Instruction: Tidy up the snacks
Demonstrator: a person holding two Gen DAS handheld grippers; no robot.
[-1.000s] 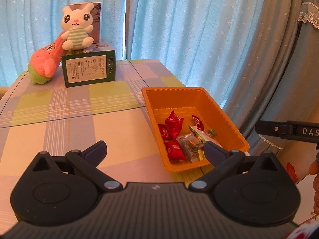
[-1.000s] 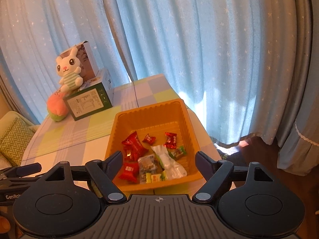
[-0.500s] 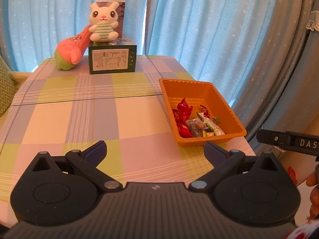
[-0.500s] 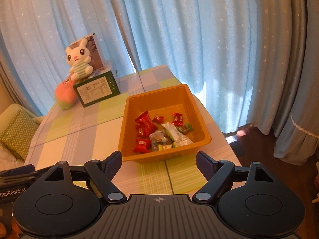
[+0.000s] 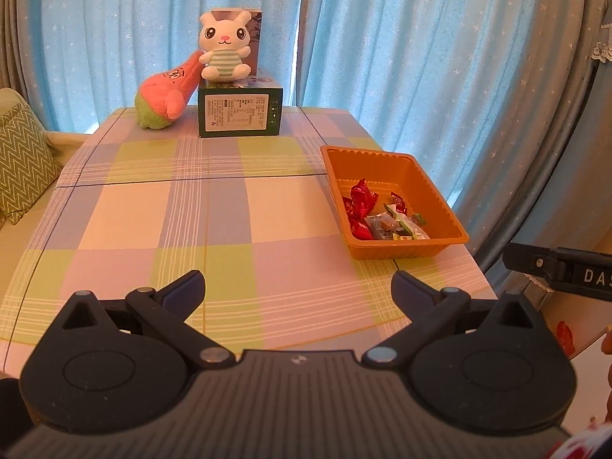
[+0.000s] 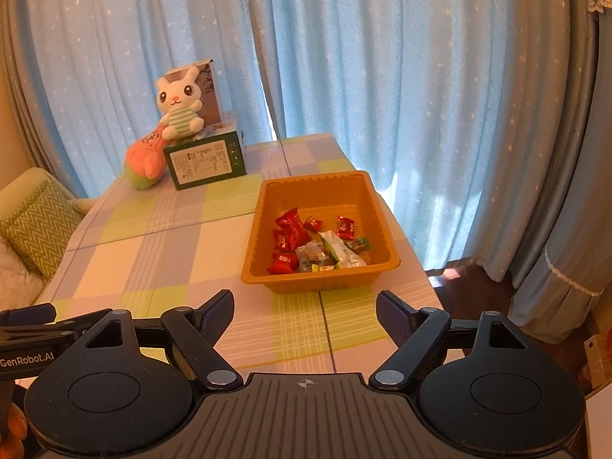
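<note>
1. The left gripper [image 5: 296,290] hangs over the near edge of the checked pastel tablecloth [image 5: 229,210], its two dark fingers spread wide apart with nothing between them.
2. The right gripper [image 6: 305,311] is likewise spread wide and holds nothing.
3. A rectangular orange plastic tray [image 6: 273,195] sits just ahead of the right gripper; from the left gripper it lies ahead and to the right [image 5: 436,195].
4. Inside the tray lie wrapped snacks: several red candy wrappers [image 6: 290,223], a clear packet [image 6: 310,255] and a white-and-green packet [image 6: 340,250], all crowded toward the near end.
5. Far ahead stands a dark green printed box [image 5: 240,114], with a white plush rabbit [image 5: 223,49] seated on top and a pink-and-green plush toy [image 5: 162,99] leaning beside it.
</note>
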